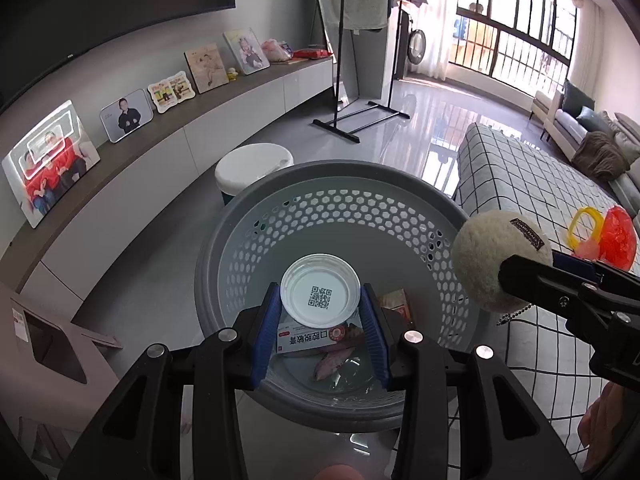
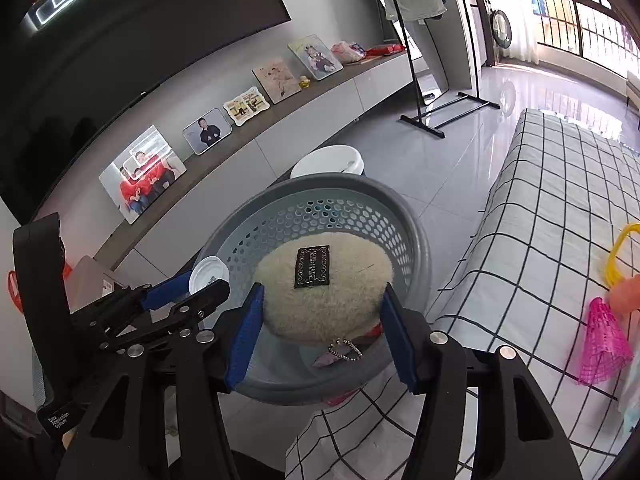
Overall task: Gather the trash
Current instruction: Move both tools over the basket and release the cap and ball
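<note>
- Currently the left gripper [image 1: 320,320] is clamping a white plastic lid [image 1: 319,296] between its blue pads, hanging over the middle of the grey basket [image 1: 224,248]; a red-and-white carton [image 1: 304,338] and wrappers are already lying on the basket floor.
- Meanwhile the right gripper [image 2: 322,324] is squeezing a cream fuzzy ball [image 2: 324,292] with a black label, over the basket's near rim by the checked cloth [image 2: 540,216].
- Risk: the ball is sitting close to the rim on the cloth side; if let go there, it is likely bouncing off the rim and rolling onto the cloth or floor.
- Risk: the lid is light and flat; gripped by its edges, it is probably prone to flipping out sideways on release.
- Risk: both grippers are crowding one opening, so they could be knocking together or tipping the basket.
</note>
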The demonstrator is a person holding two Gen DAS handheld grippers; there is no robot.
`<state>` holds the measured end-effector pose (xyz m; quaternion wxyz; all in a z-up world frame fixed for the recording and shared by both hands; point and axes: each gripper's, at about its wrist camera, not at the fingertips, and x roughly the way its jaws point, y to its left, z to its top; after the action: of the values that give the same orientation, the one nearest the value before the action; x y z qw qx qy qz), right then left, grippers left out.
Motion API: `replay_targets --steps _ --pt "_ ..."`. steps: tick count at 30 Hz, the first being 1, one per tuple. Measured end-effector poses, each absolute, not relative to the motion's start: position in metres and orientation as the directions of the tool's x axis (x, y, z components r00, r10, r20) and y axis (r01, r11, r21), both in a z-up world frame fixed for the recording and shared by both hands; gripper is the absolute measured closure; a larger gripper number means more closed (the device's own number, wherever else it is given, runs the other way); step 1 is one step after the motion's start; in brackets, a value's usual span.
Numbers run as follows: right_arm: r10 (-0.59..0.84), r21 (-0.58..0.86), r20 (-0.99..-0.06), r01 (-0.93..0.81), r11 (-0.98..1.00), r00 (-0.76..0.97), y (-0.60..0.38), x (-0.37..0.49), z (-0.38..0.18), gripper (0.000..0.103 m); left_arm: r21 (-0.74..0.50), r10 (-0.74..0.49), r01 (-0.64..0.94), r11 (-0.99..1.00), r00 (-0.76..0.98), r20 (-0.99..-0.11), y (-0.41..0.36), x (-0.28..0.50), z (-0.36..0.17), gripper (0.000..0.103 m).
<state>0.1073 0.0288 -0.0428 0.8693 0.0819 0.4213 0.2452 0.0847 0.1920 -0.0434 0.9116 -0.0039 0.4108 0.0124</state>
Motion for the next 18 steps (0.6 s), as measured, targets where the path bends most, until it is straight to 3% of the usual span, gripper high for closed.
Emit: replay_targets --steps 5,7,12,18 --pt "0.502 0.354 -0.697 -0.362 0.862 0.512 0.0355 0.1151 -0.0498 0.047 0.007 0.036 -0.045 0.999 0.660 -0.751 0.1980 0.0853 -0.0479 0.063" --pt "0.505 0.359 -0.698 -0.362 0.860 0.508 0.0345 0.1162 -0.0512 0.046 0.001 0.036 -0.054 0.999 0.656 -0.754 0.2004 0.0867 -0.0494 0.059" --pt "0.508 0.364 -0.692 -0.360 0.859 0.513 0.0339 0.1178 -0.0519 0.042 0.004 0.051 -0.072 0.997 0.668 -0.742 0.2033 0.0873 -0.0468 0.035" --pt "0.504 0.365 -0.690 -0.351 0.862 0.519 0.0309 0.1181 -0.0514 0.041 0.000 0.055 -0.082 0.997 0.666 -0.744 0.2018 0.0859 -0.0462 0.035"
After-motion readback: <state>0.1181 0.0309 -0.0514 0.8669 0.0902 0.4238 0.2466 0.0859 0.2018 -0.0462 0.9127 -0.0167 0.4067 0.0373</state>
